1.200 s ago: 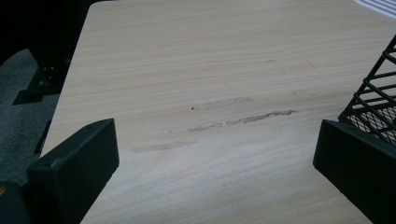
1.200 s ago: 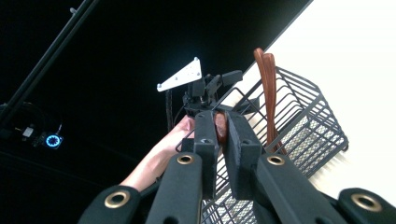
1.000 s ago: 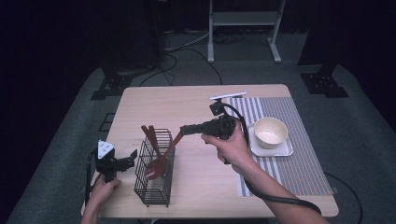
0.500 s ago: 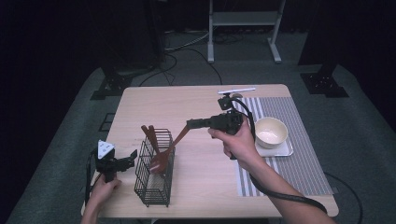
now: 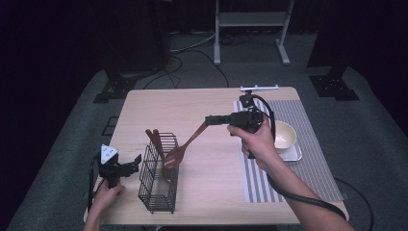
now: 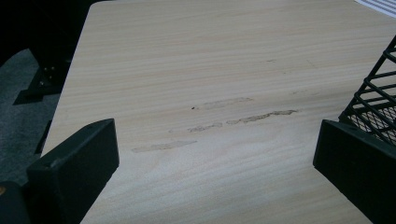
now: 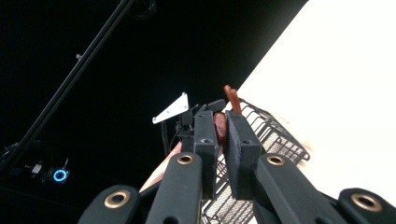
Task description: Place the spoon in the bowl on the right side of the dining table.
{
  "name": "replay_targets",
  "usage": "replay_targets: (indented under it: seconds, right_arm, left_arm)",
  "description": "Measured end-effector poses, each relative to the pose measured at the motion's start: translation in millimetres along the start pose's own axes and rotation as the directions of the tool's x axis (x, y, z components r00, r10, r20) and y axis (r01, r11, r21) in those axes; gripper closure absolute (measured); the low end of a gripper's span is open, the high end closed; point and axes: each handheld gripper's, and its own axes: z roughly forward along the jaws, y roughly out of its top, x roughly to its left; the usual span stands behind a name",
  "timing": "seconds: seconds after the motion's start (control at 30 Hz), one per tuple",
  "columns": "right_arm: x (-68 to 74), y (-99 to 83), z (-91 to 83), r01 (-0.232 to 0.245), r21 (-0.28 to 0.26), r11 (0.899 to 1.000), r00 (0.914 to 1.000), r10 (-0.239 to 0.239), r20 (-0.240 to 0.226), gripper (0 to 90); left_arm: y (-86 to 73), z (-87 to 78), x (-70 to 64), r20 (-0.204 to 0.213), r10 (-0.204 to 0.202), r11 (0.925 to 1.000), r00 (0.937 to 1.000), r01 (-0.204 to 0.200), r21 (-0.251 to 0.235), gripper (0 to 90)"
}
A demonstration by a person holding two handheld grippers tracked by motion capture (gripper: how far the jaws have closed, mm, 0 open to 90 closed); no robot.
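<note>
Dark room, pale wood counter (image 5: 202, 110) under the high camera, striped mat on its right side carrying a bowl (image 5: 284, 136) on a small tray.

My right hand-held gripper (image 5: 210, 120) has its jaws closed on the handle end of a reddish-brown wooden spoon (image 5: 183, 146). Its long axis runs diagonally down and to the left from the jaws, bowl end lowest, and that end sits at the near rim of the black wire basket (image 5: 159, 175). Whether it is over or just inside the rim, I cannot tell. Two more wooden handles (image 5: 153, 139) lean out of the basket's far corner.

My left hand-held gripper (image 5: 131, 165) rests low just left of the basket, jaws wide apart, nothing between them; the basket mesh (image 6: 373, 100) shows beside one jaw.

Judgement: spoon must travel down along its own axis into the basket; the right hand does it.
</note>
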Motion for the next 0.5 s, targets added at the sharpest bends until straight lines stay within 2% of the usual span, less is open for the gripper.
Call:
replay_targets:
  seconds: [0.5]
  right_arm:
    - [-18.0,1.4,-25.0,-0.036,-0.051,0.998,0.9986,0.038,0.037,83.2]
  left_arm:
    - [0.0,0.0,-0.1,-0.001,-0.001,1.0,1.0,0.001,-0.002,0.0]
